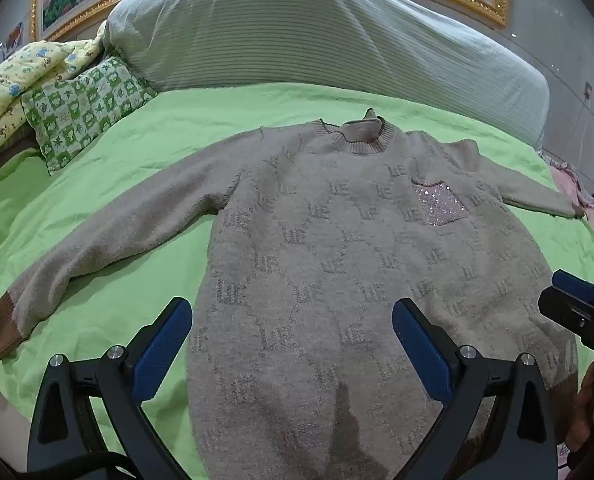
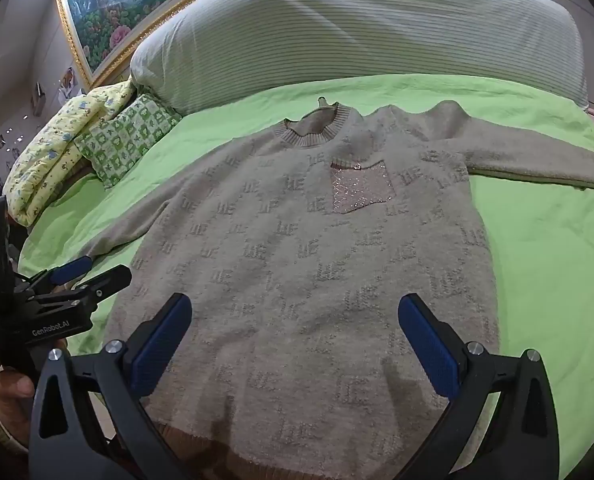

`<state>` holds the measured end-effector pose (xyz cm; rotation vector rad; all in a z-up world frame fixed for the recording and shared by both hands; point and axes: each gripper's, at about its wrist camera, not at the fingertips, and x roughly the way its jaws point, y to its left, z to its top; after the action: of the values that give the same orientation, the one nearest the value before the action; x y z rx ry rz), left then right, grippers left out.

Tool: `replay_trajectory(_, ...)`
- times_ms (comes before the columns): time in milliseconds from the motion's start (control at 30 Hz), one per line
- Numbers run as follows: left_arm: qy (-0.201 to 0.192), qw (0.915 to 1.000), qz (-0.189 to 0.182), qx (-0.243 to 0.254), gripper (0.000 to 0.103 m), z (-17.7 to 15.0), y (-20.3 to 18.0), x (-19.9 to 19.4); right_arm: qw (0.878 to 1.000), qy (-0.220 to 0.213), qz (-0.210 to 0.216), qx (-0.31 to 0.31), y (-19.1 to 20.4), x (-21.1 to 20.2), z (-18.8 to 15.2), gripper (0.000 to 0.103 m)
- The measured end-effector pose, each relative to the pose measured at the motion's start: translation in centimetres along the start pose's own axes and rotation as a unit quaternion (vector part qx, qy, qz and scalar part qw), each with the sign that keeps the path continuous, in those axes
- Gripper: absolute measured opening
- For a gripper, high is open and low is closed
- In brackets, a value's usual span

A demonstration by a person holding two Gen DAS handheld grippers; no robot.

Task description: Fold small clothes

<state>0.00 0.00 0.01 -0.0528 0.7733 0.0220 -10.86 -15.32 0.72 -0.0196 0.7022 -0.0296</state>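
A small beige knit sweater (image 1: 337,248) with a letter pattern and a sparkly pink pocket (image 1: 441,204) lies flat, front up, on the green bed sheet (image 1: 117,152), both sleeves spread out. It also shows in the right wrist view (image 2: 297,260), with its pocket (image 2: 361,192). My left gripper (image 1: 293,344) is open and empty above the sweater's lower left part. My right gripper (image 2: 295,340) is open and empty above the lower hem. Each gripper shows at the edge of the other's view: the right gripper (image 1: 577,304) and the left gripper (image 2: 85,276).
A large striped bolster (image 1: 317,32) lies across the bed's head. A green checked pillow (image 1: 85,108) and a yellow printed quilt (image 1: 21,84) sit at the back left. Pink cloth (image 1: 593,208) lies at the right edge. A framed flower painting (image 2: 109,12) hangs behind.
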Motion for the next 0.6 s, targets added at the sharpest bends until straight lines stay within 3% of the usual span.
replay_trajectory(600,0.000,1.0000,-0.002,-0.010,0.101,-0.08,0.05,0.48,1.000,0.000,0.004,0.003,0.22,0.04,0.21,0.103)
